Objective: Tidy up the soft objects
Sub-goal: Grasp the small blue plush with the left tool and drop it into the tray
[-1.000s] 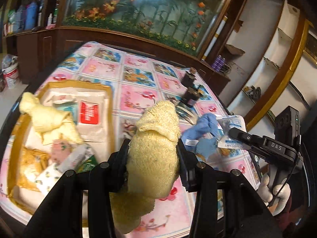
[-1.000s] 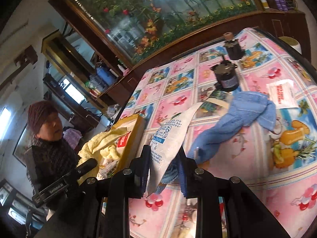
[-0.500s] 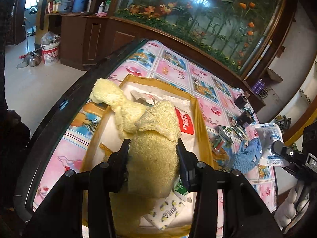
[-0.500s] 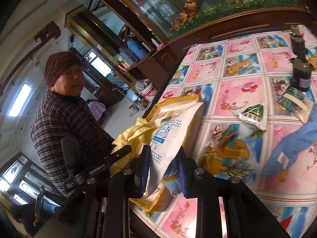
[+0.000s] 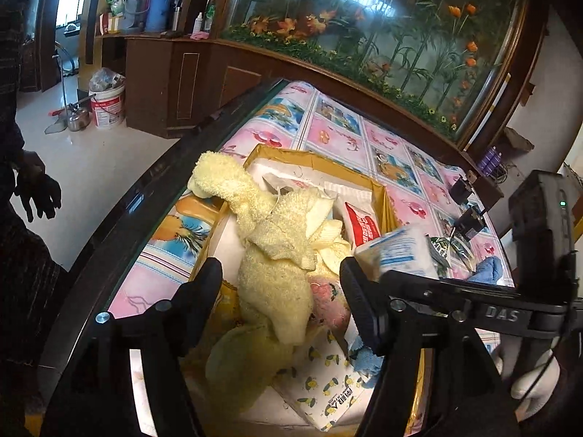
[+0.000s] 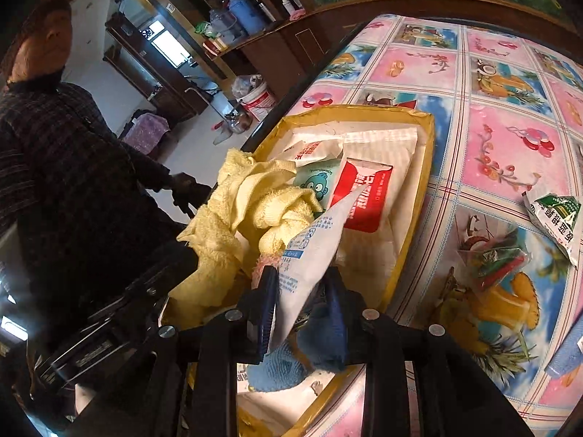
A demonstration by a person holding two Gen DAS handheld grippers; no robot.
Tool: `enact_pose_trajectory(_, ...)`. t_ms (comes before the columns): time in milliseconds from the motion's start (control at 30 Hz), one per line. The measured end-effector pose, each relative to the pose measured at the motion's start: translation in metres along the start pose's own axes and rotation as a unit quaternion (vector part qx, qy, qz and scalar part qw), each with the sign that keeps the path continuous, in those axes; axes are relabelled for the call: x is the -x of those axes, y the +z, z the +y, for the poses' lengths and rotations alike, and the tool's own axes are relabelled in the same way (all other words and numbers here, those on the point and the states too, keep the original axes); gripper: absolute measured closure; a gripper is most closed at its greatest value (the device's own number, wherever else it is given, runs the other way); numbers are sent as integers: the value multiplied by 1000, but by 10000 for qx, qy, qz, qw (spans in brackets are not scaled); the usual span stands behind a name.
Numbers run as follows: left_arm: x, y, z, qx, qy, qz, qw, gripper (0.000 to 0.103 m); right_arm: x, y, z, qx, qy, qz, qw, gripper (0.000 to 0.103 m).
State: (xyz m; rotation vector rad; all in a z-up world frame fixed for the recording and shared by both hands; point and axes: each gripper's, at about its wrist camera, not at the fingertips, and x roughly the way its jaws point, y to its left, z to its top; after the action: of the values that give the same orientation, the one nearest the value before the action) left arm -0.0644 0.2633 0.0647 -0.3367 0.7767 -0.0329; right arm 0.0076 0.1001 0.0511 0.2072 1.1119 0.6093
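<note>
Towels (image 5: 273, 255), yellow, lie heaped in the cardboard box (image 5: 313, 158) at the worktop's (image 5: 339, 134) left edge, one end draped over the box's left wall. Left tongs (image 5: 280, 291) hang spread wide over the heap, nothing between the fingers. Red-and-white packet (image 5: 362, 224) and lemon-print pack (image 5: 328, 389) also lie in the box. Right tongs (image 6: 302, 284) are clenched on a white pouch (image 6: 313, 247) with blue print, poised over the box's near right part; a blue cloth (image 6: 320, 331) is bunched at the fingers, grip on it unclear. Green sachets (image 6: 554, 218) lie on the worktop right of the box. A person in a dark checked top (image 6: 65, 167) stands beyond the left edge.
</note>
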Motion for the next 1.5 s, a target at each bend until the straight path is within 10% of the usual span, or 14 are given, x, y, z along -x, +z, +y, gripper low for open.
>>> enact_pose_trajectory(267,10,0,-3,56,-211,-30,9998,34,14,-2,1,244,-89,-327,9991,89)
enact_pose_trajectory(633,-16,-40,-73,-1436,-1107,585,9817,34,37,-6,-25,-378,280,-602,9971,97)
enact_pose_trajectory(767,-36,-48,-82,-1442,-1419,1032,9739,60,49,-5,-36,-635,491,-760,9939,98)
enact_pose_trajectory(1033,-36,-51,-80,-1237,-1532,1005,9753,63,125,-1,-40,-691,854,-1695,9794,101)
enact_pose_trajectory(1300,-12,-39,-73,-937,-1394,785,9827,28,169,-41,-82,-800,389,-1773,9801,101)
enact_pose_trajectory(1500,14,-26,-88,-906,-1665,547,9803,26,169,-103,-151,-1355,-503,-1415,9793,96)
